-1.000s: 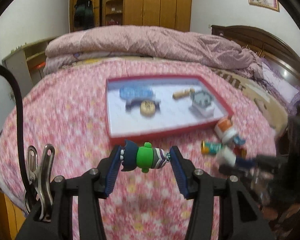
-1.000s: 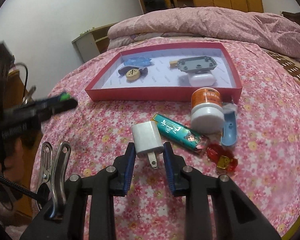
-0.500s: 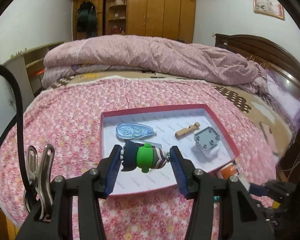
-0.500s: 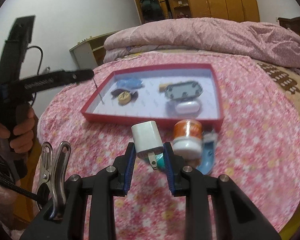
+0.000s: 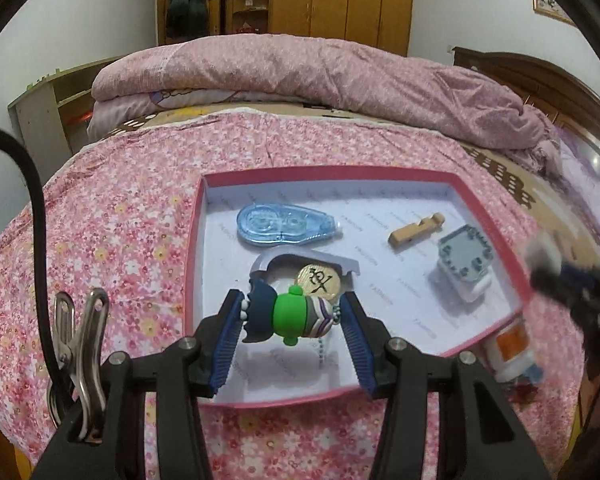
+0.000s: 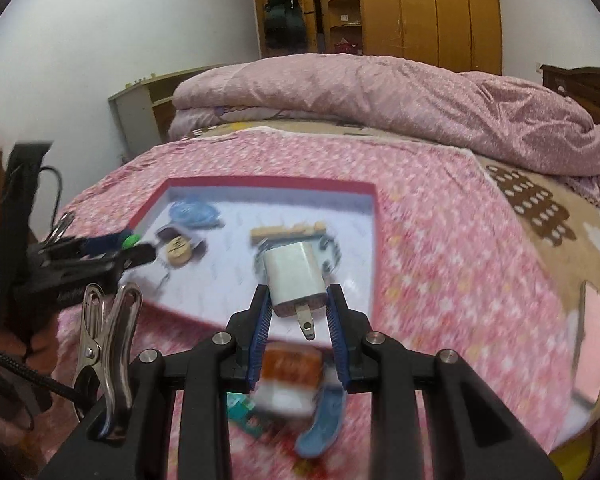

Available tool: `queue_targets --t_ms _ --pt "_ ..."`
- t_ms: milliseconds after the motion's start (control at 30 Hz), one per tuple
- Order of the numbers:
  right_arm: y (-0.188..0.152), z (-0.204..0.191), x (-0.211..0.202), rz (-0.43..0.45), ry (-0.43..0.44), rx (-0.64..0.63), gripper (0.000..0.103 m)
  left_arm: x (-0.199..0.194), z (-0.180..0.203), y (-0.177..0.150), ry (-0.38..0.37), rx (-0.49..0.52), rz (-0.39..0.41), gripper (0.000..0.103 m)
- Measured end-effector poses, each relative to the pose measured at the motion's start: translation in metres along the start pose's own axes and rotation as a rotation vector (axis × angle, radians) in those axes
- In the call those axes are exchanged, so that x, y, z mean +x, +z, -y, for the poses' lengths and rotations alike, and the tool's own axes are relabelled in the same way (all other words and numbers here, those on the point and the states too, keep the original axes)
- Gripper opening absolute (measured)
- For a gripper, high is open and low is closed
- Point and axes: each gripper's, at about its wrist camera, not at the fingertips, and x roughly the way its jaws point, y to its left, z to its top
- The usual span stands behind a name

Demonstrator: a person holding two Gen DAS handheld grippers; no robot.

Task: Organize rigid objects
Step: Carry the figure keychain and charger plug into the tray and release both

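On a bed spread with a pink floral sheet (image 5: 112, 240), the left gripper (image 5: 290, 320) hangs over the near-left part of a red-rimmed tray (image 5: 488, 216), its blue pads closed against a small green-and-navy toy figure (image 5: 288, 314) gripped sideways between them. Inside the tray, a blue correction-tape dispenser (image 5: 284, 226) lies at 11 o'clock from the figure, a gold coin-like token (image 5: 320, 282) just beyond it at 12 o'clock, a wooden whistle (image 5: 416, 232) at 1 o'clock and a grey hexagonal piece atop a white case (image 5: 464, 264) at 2 o'clock. The right gripper (image 6: 300, 312) is clamped on a white USB wall charger (image 6: 294, 276), prongs pointing back toward the camera, carried over the tray's near edge. Below it, blurred on the sheet, sit an orange-labelled white jar (image 6: 288, 376) and a blue shoehorn-like piece (image 6: 324, 424). A rolled pink quilt (image 5: 320, 80) lies at 12 o'clock.
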Motion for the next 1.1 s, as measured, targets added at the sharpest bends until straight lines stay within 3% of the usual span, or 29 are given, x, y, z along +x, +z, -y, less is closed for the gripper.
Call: queue_targets --t_ms 333,567,900,1033,1100 --pt "0.033 0.022 0.055 -0.013 -0.076 -0.017 0.029 0.027 -0.003 -0.006 0.032 0.034 -0.040 0.052" --pt "0.039 0.025 0.083 -0.055 -0.068 -0.026 0.029 0.031 -0.004 -0.003 0.025 0.035 -0.035 0.052" --pt "0.043 0.022 0.090 -0.064 -0.036 -0.019 0.030 0.031 -0.002 -0.002 0.027 0.050 -0.042 0.054" --pt "0.046 0.020 0.080 -0.029 -0.049 -0.027 0.044 0.028 0.000 -0.001 0.016 0.042 -0.042 0.061" --pt "0.047 0.019 0.073 -0.016 -0.055 -0.031 0.045 0.022 0.001 -0.001 0.017 0.038 -0.030 0.063"
